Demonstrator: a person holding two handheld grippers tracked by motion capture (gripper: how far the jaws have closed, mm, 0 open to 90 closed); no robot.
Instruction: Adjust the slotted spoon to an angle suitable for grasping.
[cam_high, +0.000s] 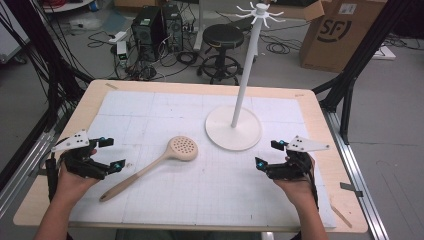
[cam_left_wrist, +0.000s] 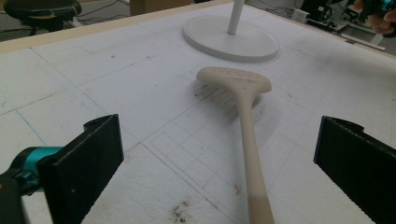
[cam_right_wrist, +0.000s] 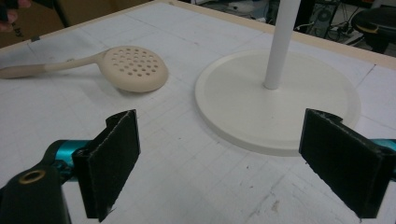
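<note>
Both grippers wait with jaws spread, the slotted spoon lying untouched on the bench.

From the left: the left gripper (cam_high: 109, 153) hovers at the bench's (cam_high: 300, 100) near-left edge, jaws wide apart and holding nothing; in the left gripper view its jaws look along the spoon's handle. The slotted spoon (cam_high: 155, 166) lies flat on the white gridded mat (cam_high: 165, 107) just beside that gripper, perforated head toward the white hanging stand (cam_high: 235, 127), handle end near the person's left hand. Head and stand base are near but apart. The right gripper (cam_high: 267, 154) sits at the right, jaws also spread and empty, facing the stand's base. I'd judge nothing is started: picking up and probably hanging the spoon remain. Nothing blocks the reach.
</note>
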